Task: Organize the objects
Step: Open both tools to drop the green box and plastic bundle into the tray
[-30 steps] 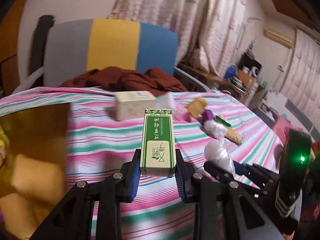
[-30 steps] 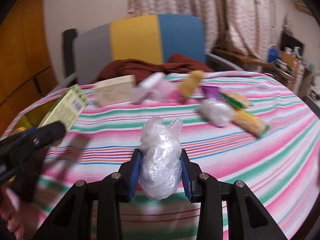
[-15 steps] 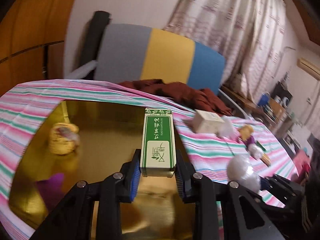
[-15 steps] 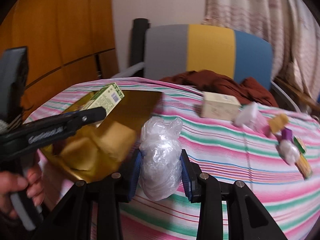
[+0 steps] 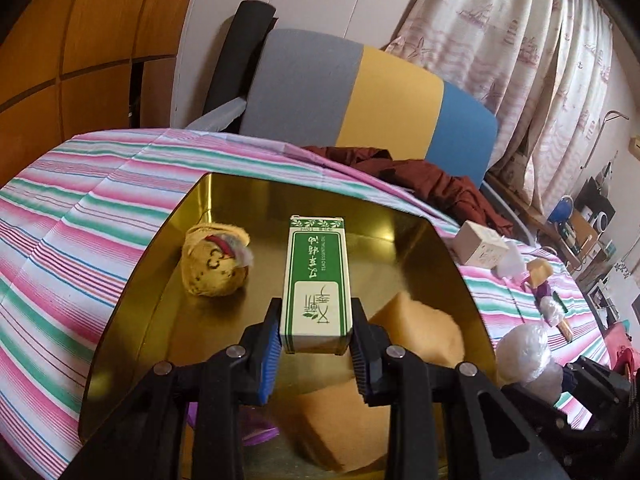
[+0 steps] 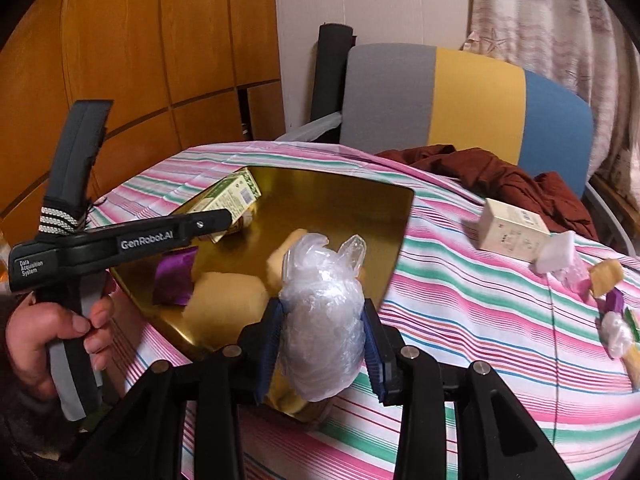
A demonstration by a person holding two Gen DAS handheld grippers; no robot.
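Note:
A green-and-white carton (image 5: 316, 264) is clamped upright in my left gripper (image 5: 316, 314), above the middle of a gold tray (image 5: 132, 280). My right gripper (image 6: 323, 314) hangs over the tray's near rim (image 6: 396, 248) with a crumpled clear plastic bag (image 6: 320, 280) between its blue pads. Its jaws are opening, and the pads still touch the bag's sides. In the right wrist view the left gripper's finger (image 6: 200, 224) reaches in from the left with the carton (image 6: 236, 196) at its tip. The bag (image 5: 524, 348) also shows at the lower right of the left wrist view.
In the tray lie yellow sponge blocks (image 5: 416, 332), a round tan plush item (image 5: 214, 264) and a purple wrapper (image 6: 176, 276). A cream box (image 6: 512, 232) and small wrapped items (image 6: 604, 280) lie on the striped cloth to the right. A chair with a red-brown garment (image 6: 500, 176) stands behind. A hand (image 6: 52, 332) grips the left handle.
Both grippers swung left from over the striped cloth to above the gold tray, each carrying its object. The right jaws stand a little wider around the bag.

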